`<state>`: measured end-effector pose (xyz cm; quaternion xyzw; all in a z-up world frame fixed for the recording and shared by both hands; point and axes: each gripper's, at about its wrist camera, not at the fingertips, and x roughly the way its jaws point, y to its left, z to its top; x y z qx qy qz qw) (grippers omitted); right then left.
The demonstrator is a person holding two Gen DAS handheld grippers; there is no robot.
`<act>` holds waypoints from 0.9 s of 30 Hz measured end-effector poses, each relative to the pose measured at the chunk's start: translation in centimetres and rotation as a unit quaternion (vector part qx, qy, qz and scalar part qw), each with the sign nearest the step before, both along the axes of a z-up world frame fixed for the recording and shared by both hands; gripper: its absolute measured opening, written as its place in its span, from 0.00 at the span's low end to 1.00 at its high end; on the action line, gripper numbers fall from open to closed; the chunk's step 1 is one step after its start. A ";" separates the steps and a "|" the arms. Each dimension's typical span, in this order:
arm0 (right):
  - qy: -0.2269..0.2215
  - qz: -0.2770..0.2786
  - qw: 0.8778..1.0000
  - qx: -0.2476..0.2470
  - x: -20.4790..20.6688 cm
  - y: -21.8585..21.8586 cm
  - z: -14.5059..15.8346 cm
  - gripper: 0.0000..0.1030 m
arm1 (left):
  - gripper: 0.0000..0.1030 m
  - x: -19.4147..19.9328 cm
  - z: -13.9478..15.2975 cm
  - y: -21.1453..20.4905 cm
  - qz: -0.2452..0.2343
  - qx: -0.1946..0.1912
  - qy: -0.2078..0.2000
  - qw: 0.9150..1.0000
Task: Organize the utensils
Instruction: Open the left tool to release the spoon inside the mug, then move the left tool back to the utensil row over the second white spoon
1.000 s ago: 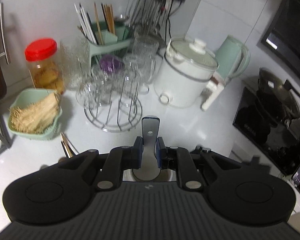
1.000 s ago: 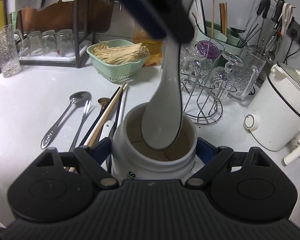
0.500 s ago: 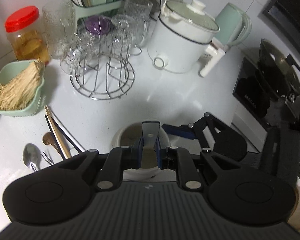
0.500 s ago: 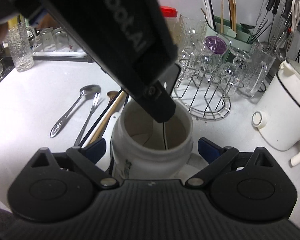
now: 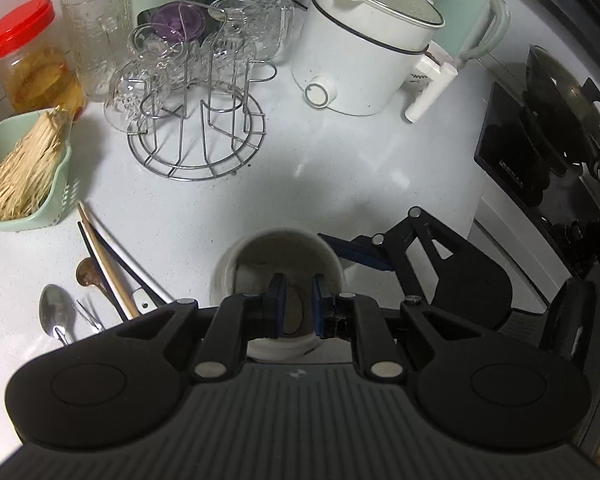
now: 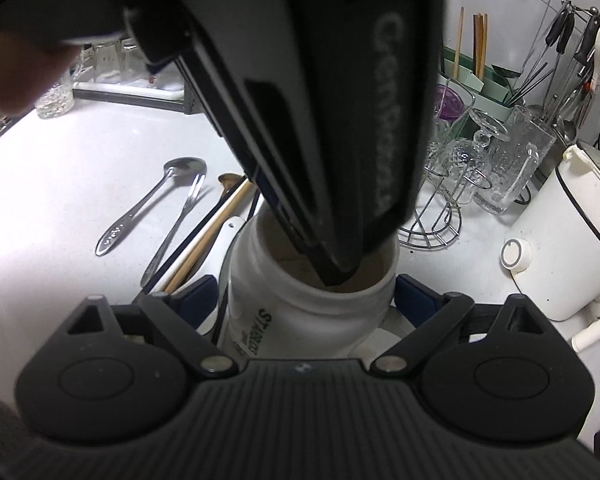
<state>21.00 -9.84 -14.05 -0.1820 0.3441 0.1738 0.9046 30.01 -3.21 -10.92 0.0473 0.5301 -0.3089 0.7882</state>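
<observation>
A white jar (image 5: pixel 228 264) stands open on the white counter. My left gripper (image 5: pixel 299 304) points down into its mouth, shut on a white ceramic spoon (image 5: pixel 293 312) that hangs inside. In the right wrist view the left gripper's black housing (image 6: pixel 332 120) fills the upper middle and hides the spoon. My right gripper (image 6: pixel 306 294) straddles the jar (image 6: pixel 300 320); its jaws are closing, the blue pads against the jar's sides. One right finger (image 5: pixel 356 254) touches the jar's right side.
Left of the jar lie a metal spoon (image 6: pixel 148 208), a small fork (image 6: pixel 180 224) and chopsticks (image 5: pixel 104 264). Behind stand a wire glass rack (image 5: pixel 196 120), a white cooker (image 5: pixel 360 60), a green basket of sticks (image 5: pixel 20 168) and a green utensil holder (image 6: pixel 480 80). A stove (image 5: pixel 540 140) is on the right.
My left gripper has come down and tilted steeper, carrying the white spoon from above the jar into its mouth. The right gripper has stayed around the jar.
</observation>
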 end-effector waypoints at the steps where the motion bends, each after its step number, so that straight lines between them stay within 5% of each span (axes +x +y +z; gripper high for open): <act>1: 0.002 0.000 1.000 0.002 0.0 0.0 0.0 0.90 | 0.15 0.0 0.0 0.0 0.000 -0.002 0.000 1.000; 19: -0.001 -0.014 1.000 0.005 0.4 0.2 -0.1 0.89 | 0.17 -0.5 3.7 2.0 0.030 -0.042 -0.047 0.998; 23: -0.004 -0.026 1.000 0.006 0.6 -0.1 -0.2 0.89 | 0.33 -1.3 5.0 3.3 0.053 -0.058 -0.079 0.994; 27: -0.002 -0.040 0.999 0.007 0.9 -0.7 -0.1 0.89 | 0.33 -2.0 5.8 4.3 0.070 -0.067 -0.091 0.991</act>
